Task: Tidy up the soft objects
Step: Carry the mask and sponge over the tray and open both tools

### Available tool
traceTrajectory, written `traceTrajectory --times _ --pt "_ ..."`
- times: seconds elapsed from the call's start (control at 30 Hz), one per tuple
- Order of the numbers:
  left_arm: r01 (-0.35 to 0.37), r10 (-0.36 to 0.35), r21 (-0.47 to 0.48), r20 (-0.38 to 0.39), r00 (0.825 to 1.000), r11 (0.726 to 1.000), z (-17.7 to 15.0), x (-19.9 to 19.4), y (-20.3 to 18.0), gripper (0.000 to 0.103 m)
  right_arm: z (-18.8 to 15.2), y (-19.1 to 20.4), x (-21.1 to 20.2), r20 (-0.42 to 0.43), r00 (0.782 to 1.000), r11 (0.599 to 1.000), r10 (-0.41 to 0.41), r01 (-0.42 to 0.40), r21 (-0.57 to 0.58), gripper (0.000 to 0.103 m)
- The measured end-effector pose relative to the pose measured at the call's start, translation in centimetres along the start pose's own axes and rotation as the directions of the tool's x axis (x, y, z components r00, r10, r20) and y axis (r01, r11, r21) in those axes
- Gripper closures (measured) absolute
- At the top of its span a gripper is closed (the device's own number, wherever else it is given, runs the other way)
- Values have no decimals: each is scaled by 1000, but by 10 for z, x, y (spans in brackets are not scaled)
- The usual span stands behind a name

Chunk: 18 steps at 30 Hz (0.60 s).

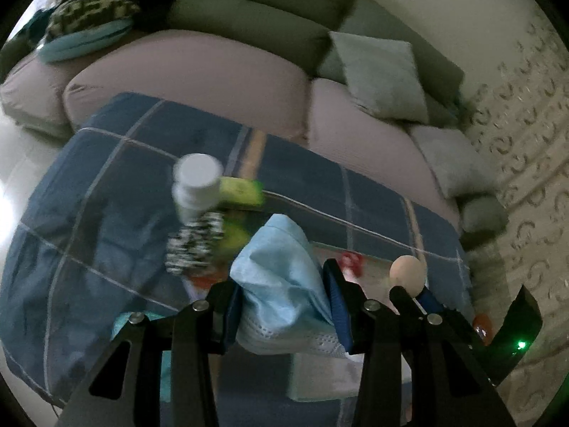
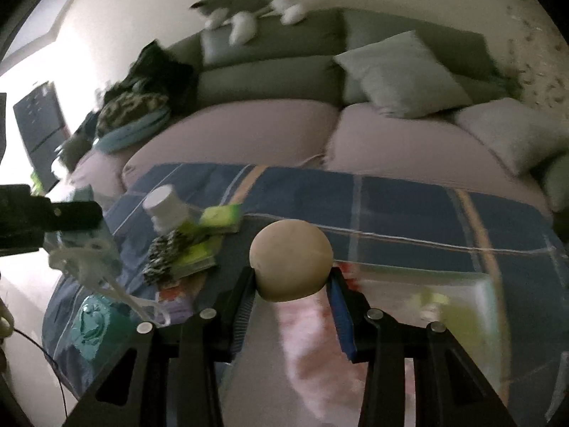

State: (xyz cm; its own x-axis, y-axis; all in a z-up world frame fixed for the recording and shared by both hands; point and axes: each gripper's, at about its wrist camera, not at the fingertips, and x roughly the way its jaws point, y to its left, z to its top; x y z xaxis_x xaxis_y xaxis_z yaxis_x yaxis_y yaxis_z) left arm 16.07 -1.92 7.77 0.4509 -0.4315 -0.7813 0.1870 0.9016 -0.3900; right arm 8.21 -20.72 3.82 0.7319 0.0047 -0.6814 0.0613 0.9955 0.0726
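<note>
My left gripper (image 1: pixel 281 306) is shut on a light blue face mask (image 1: pixel 281 284) and holds it above the blue checked cloth (image 1: pixel 106 213). My right gripper (image 2: pixel 291 284) is shut on a beige soft ball (image 2: pixel 291 259); the ball also shows in the left wrist view (image 1: pixel 408 271). The mask's white ear loops (image 2: pixel 92 270) hang at the left of the right wrist view. A white bottle (image 1: pixel 197 185), green sponges (image 1: pixel 242 192) and a black-and-white patterned soft piece (image 1: pixel 193 245) lie together on the cloth.
A clear bin (image 2: pixel 487 306) with pink fabric (image 2: pixel 313 348) sits below the right gripper. Behind the cloth stands a sofa (image 2: pixel 249 131) with grey cushions (image 2: pixel 402 74), a plush dog (image 2: pixel 249 3) on its back and a pile of clothes (image 2: pixel 135 106).
</note>
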Motion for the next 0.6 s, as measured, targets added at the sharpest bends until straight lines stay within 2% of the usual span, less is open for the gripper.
traceTrajectory --times 0.23,0.6 --pt "47 -44 75 -31 999 996 -14 19 -57 58 -7 -63 -33 15 995 988 -99 97 122 59" --pt "96 -85 134 -90 992 986 -32 71 -120 58 -22 -138 -33 -30 989 941 -142 144 306 59"
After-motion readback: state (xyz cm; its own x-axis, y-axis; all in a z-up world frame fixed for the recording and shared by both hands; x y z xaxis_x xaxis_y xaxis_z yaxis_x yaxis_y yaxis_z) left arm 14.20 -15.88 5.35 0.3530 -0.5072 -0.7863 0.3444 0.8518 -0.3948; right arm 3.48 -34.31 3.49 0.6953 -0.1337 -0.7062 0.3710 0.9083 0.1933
